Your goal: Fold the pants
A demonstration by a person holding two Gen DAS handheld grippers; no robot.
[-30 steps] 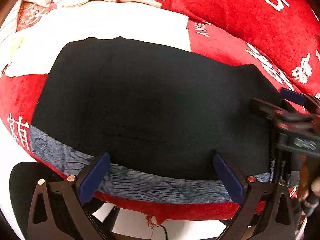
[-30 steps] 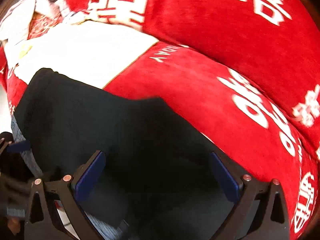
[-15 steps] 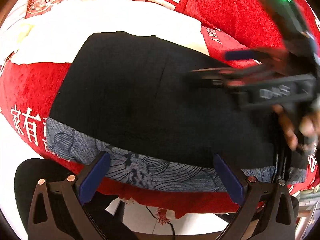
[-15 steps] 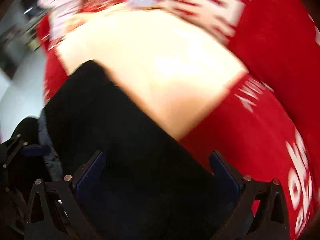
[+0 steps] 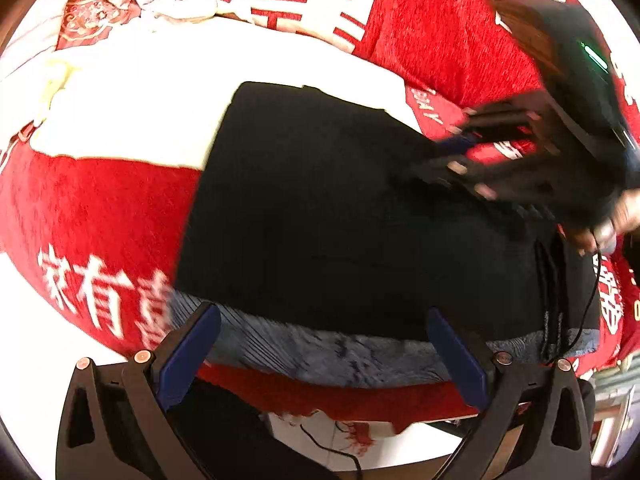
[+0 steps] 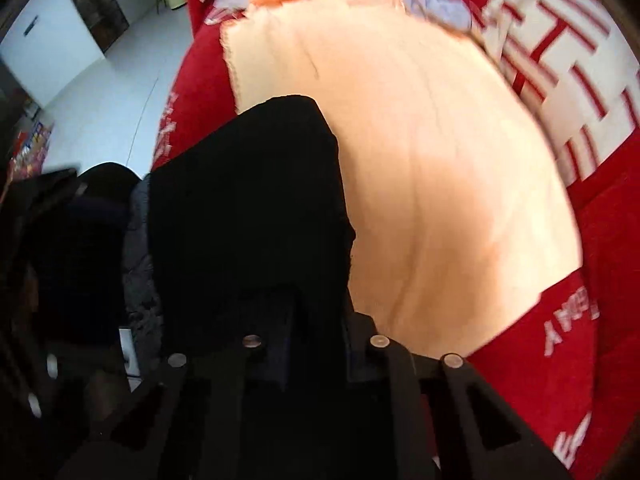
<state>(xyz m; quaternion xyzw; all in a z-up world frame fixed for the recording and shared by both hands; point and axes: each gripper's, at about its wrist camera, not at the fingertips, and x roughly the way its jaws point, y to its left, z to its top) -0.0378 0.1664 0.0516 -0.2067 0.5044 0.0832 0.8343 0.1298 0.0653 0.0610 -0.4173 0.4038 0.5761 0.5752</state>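
Note:
Black pants [image 5: 340, 216] lie folded flat on a red blanket, with a grey-blue patterned inner band [image 5: 320, 344] showing along the near edge. My left gripper [image 5: 320, 352] is open and empty just in front of that near edge. My right gripper [image 5: 460, 152] is over the pants' far right edge. In the right wrist view its jaws are closed together on the black pants [image 6: 248, 200] at the gripper [image 6: 316, 340], with the cloth bunched between the fingers.
A cream cloth [image 6: 420, 160] lies beyond the pants on the red blanket with white characters [image 5: 100, 208]. A red cushion [image 5: 440, 20] stands at the back. White floor [image 6: 100, 92] and the bed edge are to the left.
My right gripper has swung left over the pants and closed from wide open onto the black cloth. My left gripper has drawn back slightly and stays open.

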